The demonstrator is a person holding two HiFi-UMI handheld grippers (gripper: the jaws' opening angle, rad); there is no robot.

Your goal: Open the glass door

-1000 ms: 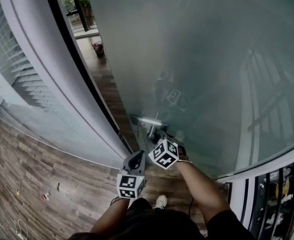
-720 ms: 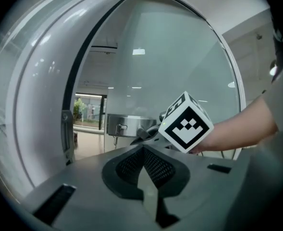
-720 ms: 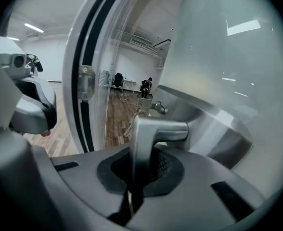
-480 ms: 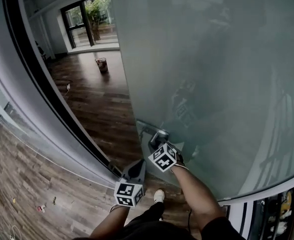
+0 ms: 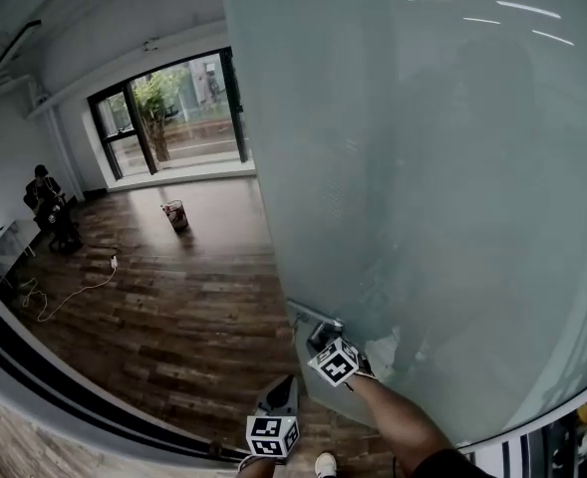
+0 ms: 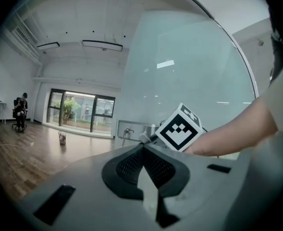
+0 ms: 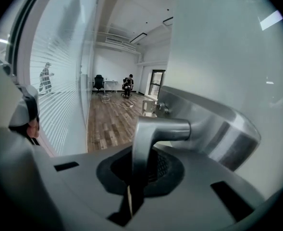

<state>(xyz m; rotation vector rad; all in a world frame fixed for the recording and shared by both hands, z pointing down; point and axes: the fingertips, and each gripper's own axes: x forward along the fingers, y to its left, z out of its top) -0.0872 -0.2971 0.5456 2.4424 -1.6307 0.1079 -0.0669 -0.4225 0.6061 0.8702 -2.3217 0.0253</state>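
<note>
Right gripper (image 7: 133, 174): jaws clamped on the metal lever handle (image 7: 148, 131) — mounted near the free edge of the glass door (image 5: 442, 167), which stands open. Left gripper (image 6: 145, 165): jaws together, empty — just beside the right.

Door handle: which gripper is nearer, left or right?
Right. The right gripper is shut on the door handle, gripping its lever. The left gripper, shut and empty, hangs apart from it, lower and to the left in the head view.
</note>
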